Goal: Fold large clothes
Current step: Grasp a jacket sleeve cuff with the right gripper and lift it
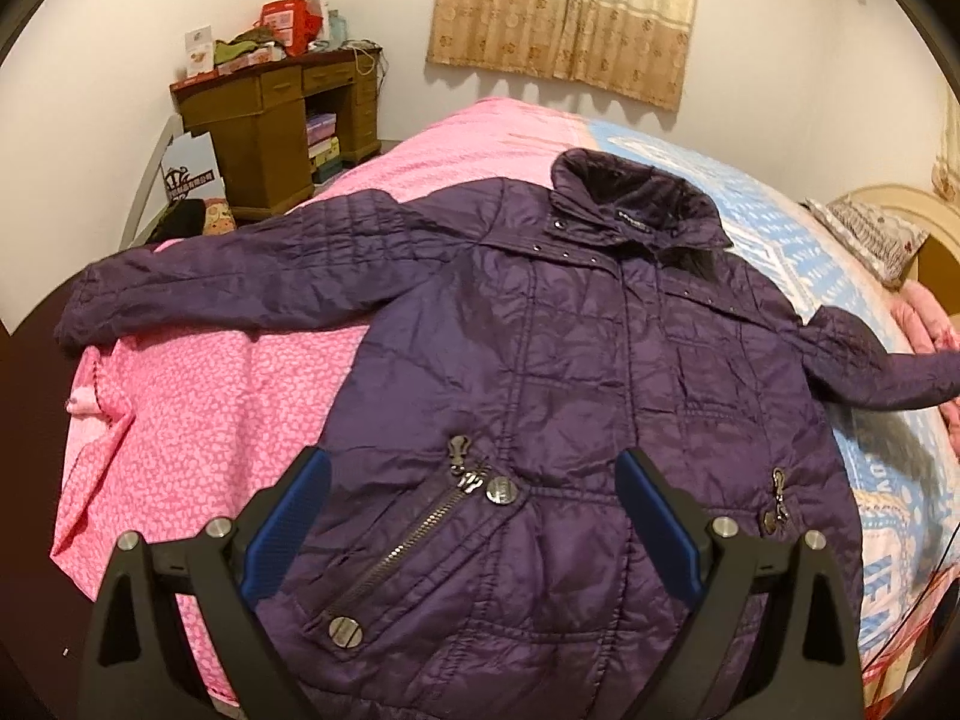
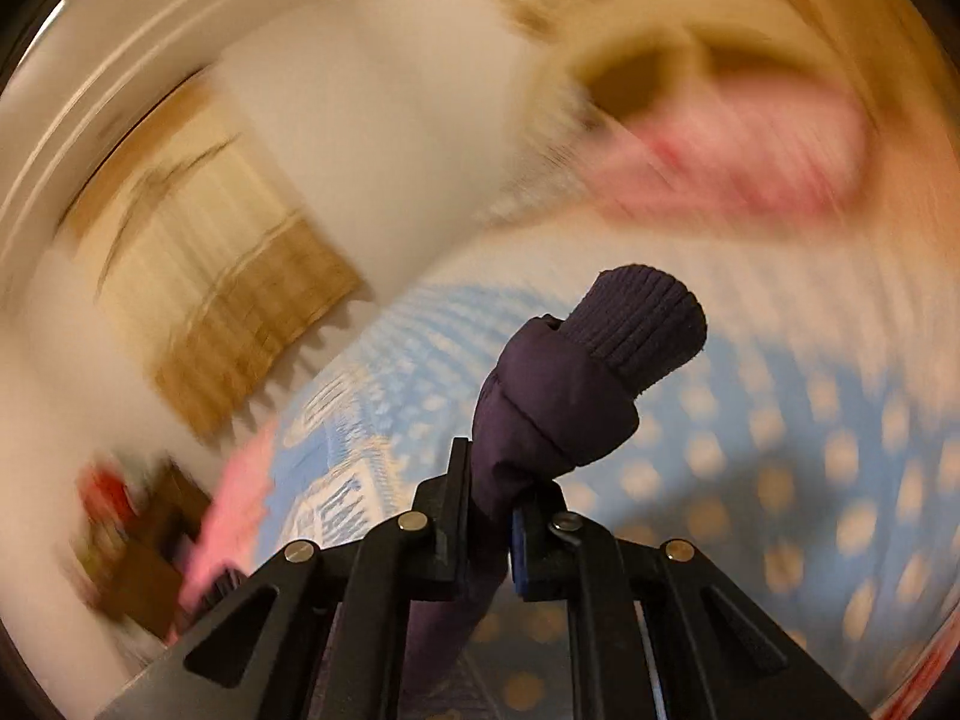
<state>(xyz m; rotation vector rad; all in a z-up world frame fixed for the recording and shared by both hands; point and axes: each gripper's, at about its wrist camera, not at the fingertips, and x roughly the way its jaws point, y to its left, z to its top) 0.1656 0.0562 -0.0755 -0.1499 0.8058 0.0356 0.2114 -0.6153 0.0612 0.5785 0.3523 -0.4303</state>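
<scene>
Fingers (image 1: pixel 312 498) of the left gripper (image 1: pixel 474 516) were spread wide, hovering over the hem of the purple quilted jacket (image 1: pixel 570 360) and gripping nothing. And the right gripper (image 2: pixel 487 516) was clamped tight on the sleeve (image 2: pixel 540 414), ribbed cuff (image 2: pixel 642 324) poking up past its tips! That jacket lay face up on the bed (image 1: pixel 198 420), collar (image 1: pixel 636 204) at the far end, both sleeves stretched out sideways, diagonal pocket zipper (image 1: pixel 414 534) showing between the blue pads. Under it ran a pink bedspread on one side, a blue patterned quilt (image 1: pixel 798 264) on the other. Beyond stood a cluttered wooden desk (image 1: pixel 282 114), a beige curtain (image 1: pixel 564 12) and a pillow (image 1: pixel 870 234). Right wrist view was badly motion-blurred.
</scene>
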